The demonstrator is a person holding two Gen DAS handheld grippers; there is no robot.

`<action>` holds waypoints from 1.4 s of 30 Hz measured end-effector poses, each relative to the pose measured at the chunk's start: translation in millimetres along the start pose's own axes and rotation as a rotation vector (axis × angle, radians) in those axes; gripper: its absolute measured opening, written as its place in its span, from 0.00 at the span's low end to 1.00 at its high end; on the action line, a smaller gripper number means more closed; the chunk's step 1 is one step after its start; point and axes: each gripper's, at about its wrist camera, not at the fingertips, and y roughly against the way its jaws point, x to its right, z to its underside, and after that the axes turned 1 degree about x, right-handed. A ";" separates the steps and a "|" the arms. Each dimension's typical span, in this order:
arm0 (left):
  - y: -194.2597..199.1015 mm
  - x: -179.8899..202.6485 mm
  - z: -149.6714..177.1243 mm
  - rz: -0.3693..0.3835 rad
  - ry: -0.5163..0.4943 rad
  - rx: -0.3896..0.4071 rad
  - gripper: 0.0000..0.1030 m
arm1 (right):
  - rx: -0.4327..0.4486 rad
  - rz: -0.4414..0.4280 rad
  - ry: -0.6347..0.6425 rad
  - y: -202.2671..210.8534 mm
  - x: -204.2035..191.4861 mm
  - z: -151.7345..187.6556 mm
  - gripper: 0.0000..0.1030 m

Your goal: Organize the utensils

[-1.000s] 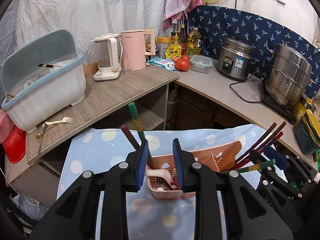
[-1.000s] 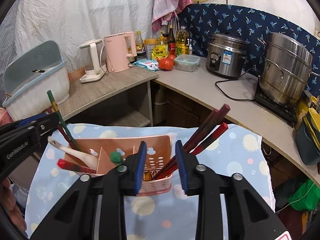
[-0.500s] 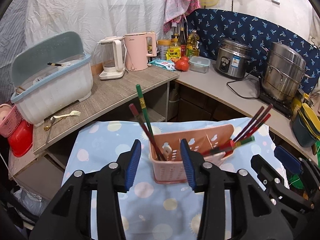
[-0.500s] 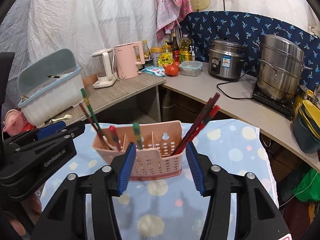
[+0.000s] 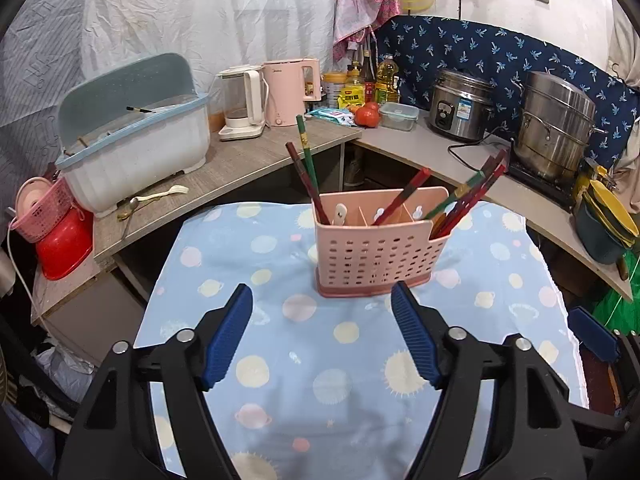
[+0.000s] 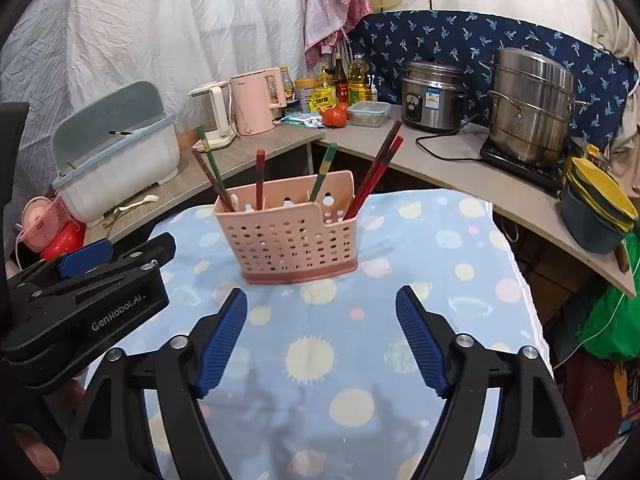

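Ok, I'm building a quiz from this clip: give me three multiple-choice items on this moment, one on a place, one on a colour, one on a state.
1. The pink utensil caddy stands on: A the patterned blue cloth; B the wooden counter; C the dish rack.
2. The rice cooker is: A pink; B silver; C red.
3. The left gripper and right gripper are: A both open, empty; B both shut; C holding chopsticks.

A, its base sits on the cloth; B, its body is metal; A, fingers apart with nothing between.

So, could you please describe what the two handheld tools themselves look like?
Both the left tool and right tool share one design: matte black plastic bodies with silver rivets, and ribbed blue pads lining each finger. The left one's side carries white GenRobot.AI lettering. No cables or sleeves show.
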 end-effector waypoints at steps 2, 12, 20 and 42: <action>5.8 0.6 7.1 -0.004 -0.001 -0.004 0.73 | -0.007 0.012 -0.004 7.4 0.9 9.6 0.77; 27.1 -1.5 35.4 -0.004 0.025 -0.036 0.84 | -0.025 0.027 0.000 31.6 3.1 33.9 0.82; 34.7 -6.2 51.6 -0.020 0.038 -0.057 0.88 | -0.012 0.068 0.060 44.1 -7.6 46.4 0.82; 44.2 -13.5 55.1 -0.066 0.022 -0.047 0.90 | -0.033 0.060 0.012 47.8 -0.2 53.8 0.85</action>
